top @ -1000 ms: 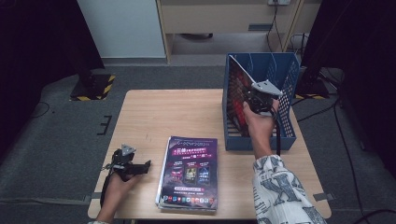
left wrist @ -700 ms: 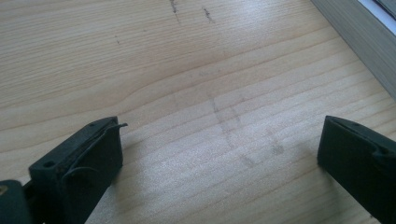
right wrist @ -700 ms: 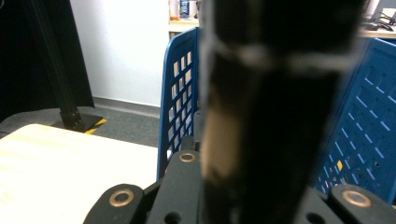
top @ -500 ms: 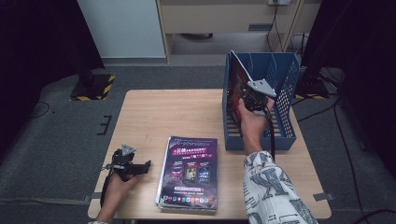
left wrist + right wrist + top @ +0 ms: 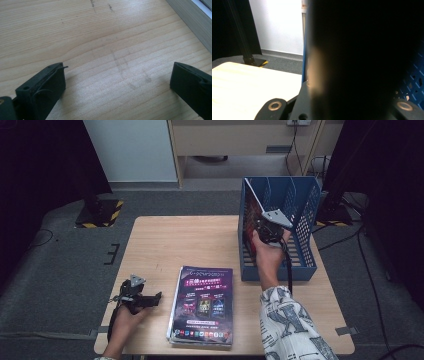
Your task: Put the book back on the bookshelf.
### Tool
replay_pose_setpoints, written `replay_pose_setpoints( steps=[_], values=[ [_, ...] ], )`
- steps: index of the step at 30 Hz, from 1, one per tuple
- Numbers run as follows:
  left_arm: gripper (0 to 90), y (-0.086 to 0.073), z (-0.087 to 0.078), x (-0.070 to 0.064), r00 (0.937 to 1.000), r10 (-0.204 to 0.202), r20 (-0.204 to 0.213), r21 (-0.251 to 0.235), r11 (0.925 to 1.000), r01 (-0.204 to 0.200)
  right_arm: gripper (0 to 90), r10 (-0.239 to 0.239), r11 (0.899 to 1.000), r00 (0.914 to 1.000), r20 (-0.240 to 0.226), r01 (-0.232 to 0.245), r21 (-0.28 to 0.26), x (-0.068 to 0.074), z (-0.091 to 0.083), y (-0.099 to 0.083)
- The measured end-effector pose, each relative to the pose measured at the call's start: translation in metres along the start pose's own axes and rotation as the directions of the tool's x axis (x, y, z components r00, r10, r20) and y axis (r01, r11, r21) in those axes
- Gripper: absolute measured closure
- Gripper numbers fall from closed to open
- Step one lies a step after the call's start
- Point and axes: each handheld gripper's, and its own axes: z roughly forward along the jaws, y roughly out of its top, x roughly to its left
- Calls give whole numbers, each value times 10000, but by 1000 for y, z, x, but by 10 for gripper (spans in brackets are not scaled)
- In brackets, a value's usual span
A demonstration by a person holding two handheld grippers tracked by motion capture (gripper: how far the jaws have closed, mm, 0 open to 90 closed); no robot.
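The desk (image 5: 190,240) is pale wood and stands on grey carpet, with a white panel behind it. A stack of magazines (image 5: 202,304) lies at the near edge. A blue file rack (image 5: 300,227) stands at the right edge; inside its left compartment the right tongs (image 5: 267,227) are clamped on a dark magazine (image 5: 250,217). The right gripper view shows this magazine (image 5: 367,50) very close and blurred. The left tongs (image 5: 142,299) rest near the left corner; the left gripper view shows them (image 5: 117,82) wide apart over bare wood.
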Motion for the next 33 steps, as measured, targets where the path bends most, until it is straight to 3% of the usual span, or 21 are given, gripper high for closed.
replay_pose_setpoints(
  steps=[4, 7, 10, 19, 23, 30, 33],
  values=[
    [0, 0, 0, 0, 10000, 1, -2, 1, 10000, -1, 797, 117, 9999, 9995, -296, -117, -23, -1, -1, 4],
    [0, 0, 0, 0, 10000, -3, 0, -1, 10000, 3, 852, 14, 10000, 9992, -387, -13, 12, 0, -1, 6],
    [0, 0, 0, 0, 10000, -3, 0, -1, 10000, 3, 865, -246, 9997, 9994, -231, 248, 58, 0, -1, 8],
    [0, 0, 0, 0, 10000, 6, 0, 0, 10000, -6, 868, -440, 9989, 9946, 938, 450, -87, -3, 2, 12],
    [0, 0, 0, 0, 10000, 4, 4, -2, 10000, -4, 866, -396, 9991, 9937, 1052, 408, -90, 0, 7, 7],
    [0, 0, 0, 0, 10000, 15, 11, -1, 10000, -15, 828, -327, 9993, 9973, 664, 337, -146, 16, 9, 7],
    [0, 0, 0, 0, 10000, 20, 15, -2, 10000, -20, 750, -294, 9994, 9986, 445, 303, -181, 19, 8, 8]
  ],
)
